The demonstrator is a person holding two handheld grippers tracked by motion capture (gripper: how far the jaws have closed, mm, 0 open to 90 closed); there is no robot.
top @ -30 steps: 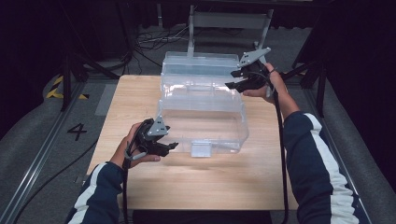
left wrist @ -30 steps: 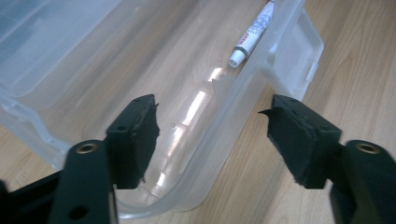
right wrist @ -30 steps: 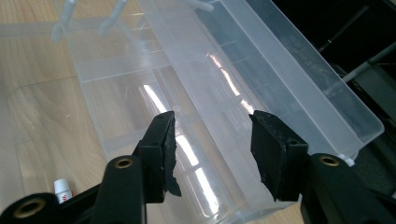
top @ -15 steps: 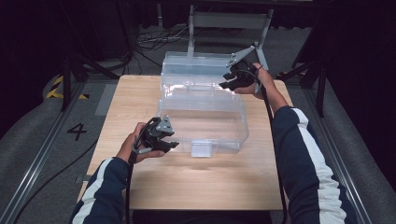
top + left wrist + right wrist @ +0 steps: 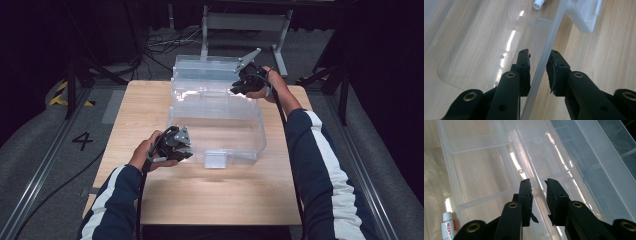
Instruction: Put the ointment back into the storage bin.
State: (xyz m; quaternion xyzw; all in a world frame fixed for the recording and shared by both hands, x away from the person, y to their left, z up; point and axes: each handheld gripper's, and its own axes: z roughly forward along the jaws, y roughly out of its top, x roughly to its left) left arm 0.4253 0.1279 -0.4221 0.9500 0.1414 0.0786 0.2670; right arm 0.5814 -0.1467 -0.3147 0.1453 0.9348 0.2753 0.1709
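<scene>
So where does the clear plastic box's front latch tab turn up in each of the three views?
High view: the latch tab sits mid front wall of the clear plastic box, right of the left gripper.
Left gripper view: top right.
Right gripper view: not in it.
Shared landmark: the wooden table.

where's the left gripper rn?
High view: left gripper at the clear plastic box's near-left corner on the wooden table; its own view shows open jaws straddling the box's front wall.
</scene>
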